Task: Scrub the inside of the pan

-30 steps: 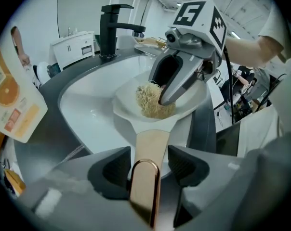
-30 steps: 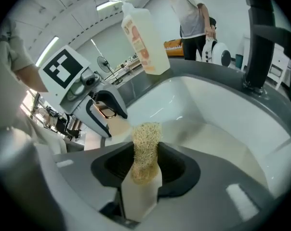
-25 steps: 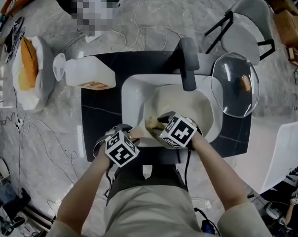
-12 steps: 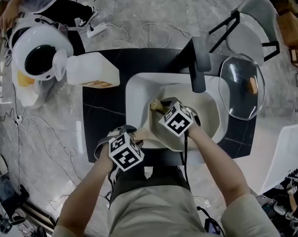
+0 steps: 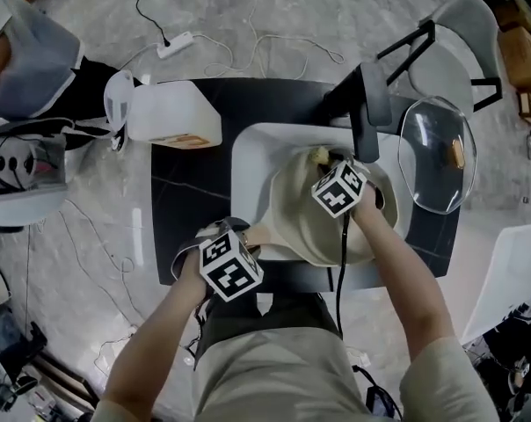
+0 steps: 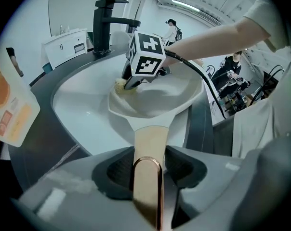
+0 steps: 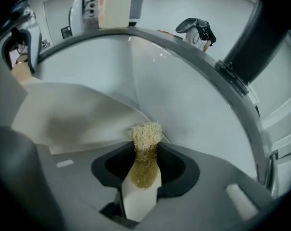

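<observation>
- The pan (image 5: 301, 205) lies in the white sink (image 5: 248, 161), which is set into the black worktop (image 5: 182, 200). Its handle (image 6: 150, 143) points back toward me.
- My left tool (image 6: 148, 163) is clamped on that handle, jaws partly apart with a pad on either side.
- My right tool (image 7: 144, 170) is closed on a straw-coloured scrubber (image 7: 145, 138), pinched narrow between the pads.
- The scrubber is at the pan's far rim, close under the black tap (image 5: 368, 104), so there is little room beyond it. The pan's cream inside lies bare between the scrubber and the handle.
- Bare sink wall shows to the left of the pan.
- The left tool view shows the scrubber touching the pan's far inner wall, under the right tool's marker cube. In the head view the cubes cover both sets of jaws.
- Only the head view shows the glass lid (image 5: 437, 152) on the worktop right of the sink and the white jug (image 5: 173, 112) to its left, both apart from the pan.
</observation>
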A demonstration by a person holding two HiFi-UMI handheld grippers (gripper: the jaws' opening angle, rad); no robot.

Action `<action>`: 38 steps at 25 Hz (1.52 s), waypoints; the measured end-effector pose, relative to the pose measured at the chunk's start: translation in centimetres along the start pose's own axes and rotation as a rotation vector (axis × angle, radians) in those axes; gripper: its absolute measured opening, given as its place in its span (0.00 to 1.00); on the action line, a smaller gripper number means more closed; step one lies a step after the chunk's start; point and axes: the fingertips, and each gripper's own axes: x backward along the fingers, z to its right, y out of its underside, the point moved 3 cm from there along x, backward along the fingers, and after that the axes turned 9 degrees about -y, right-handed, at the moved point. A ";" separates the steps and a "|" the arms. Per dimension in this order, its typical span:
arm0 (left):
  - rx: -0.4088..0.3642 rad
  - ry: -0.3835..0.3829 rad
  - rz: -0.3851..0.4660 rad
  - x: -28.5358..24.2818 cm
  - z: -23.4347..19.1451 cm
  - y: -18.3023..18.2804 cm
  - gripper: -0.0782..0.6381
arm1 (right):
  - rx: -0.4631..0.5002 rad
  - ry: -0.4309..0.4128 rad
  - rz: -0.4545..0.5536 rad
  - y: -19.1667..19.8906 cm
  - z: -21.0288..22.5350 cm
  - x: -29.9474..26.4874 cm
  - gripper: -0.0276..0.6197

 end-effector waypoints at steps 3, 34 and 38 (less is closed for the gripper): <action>0.001 0.007 -0.017 -0.3 0.0 0.3 0.39 | 0.030 0.030 -0.127 2.2 1.2 1.1 0.27; -0.017 0.038 0.009 -0.2 0.0 0.2 0.39 | -0.107 -0.638 -0.209 -0.1 -13.5 3.7 0.27; -0.020 0.039 0.010 -0.1 0.0 0.2 0.39 | -0.045 -0.487 -0.166 -1.2 -10.5 1.3 0.27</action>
